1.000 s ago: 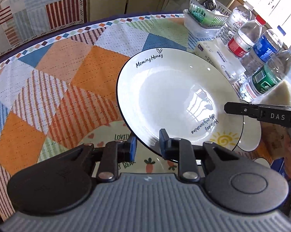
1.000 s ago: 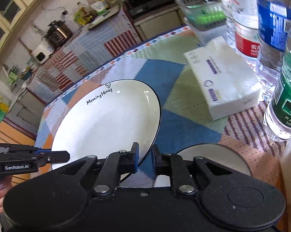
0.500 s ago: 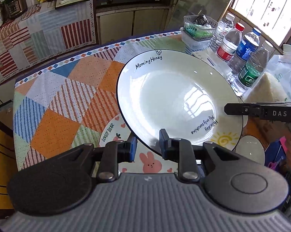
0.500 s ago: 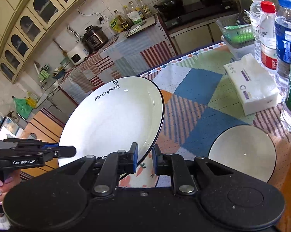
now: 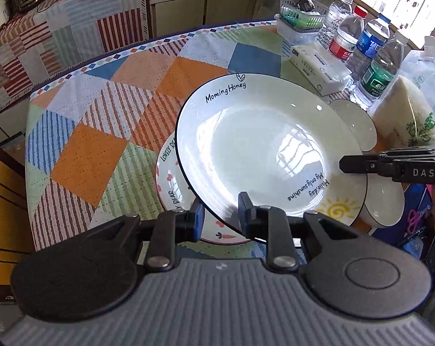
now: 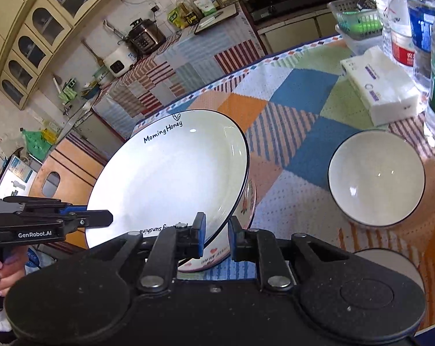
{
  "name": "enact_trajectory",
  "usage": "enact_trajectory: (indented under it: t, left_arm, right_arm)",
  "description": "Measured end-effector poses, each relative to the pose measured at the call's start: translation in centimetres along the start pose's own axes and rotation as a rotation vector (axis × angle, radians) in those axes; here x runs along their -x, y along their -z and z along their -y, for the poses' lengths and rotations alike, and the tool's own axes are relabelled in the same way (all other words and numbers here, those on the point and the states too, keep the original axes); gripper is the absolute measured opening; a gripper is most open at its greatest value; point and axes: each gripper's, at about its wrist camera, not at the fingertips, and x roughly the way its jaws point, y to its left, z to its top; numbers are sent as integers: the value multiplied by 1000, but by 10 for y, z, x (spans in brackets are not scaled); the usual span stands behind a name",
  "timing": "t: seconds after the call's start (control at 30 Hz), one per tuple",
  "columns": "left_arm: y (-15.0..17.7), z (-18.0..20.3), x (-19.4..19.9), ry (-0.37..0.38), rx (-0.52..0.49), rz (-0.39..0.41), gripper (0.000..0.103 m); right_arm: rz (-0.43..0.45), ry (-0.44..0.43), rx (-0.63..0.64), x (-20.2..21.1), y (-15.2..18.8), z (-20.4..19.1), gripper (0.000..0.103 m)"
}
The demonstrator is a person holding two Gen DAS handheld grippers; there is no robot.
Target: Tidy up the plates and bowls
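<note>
White plate (image 5: pixel 263 155): glazed, stiff, likely slippery and breakable. Left gripper (image 5: pixel 220 216) and right gripper (image 6: pixel 216 235) both pinch its thin rim, jaws narrow; opposite edges suit best.

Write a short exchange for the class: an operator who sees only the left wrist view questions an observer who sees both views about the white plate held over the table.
Operator: Is the right gripper really clamped on the white plate?
Observer: Yes. In the right wrist view the plate's rim runs between its fingers, and they are shut on it.
Operator: I see only part of the far bowl. Is it empty?
Observer: Yes. It stands upright and empty on the tablecloth.
</note>
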Motion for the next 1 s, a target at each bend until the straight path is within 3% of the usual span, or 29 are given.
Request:
enact_trajectory:
  t: [0.5,1.0]
  left_arm:
    - [17,-21,-39,-22,68,-74,23]
    - [17,-41,-78,-19,146,-176,23]
  right_arm:
    - [-71,-12,-26,-42,16,10,21]
    - [-153,66,5,-79,12,4,21]
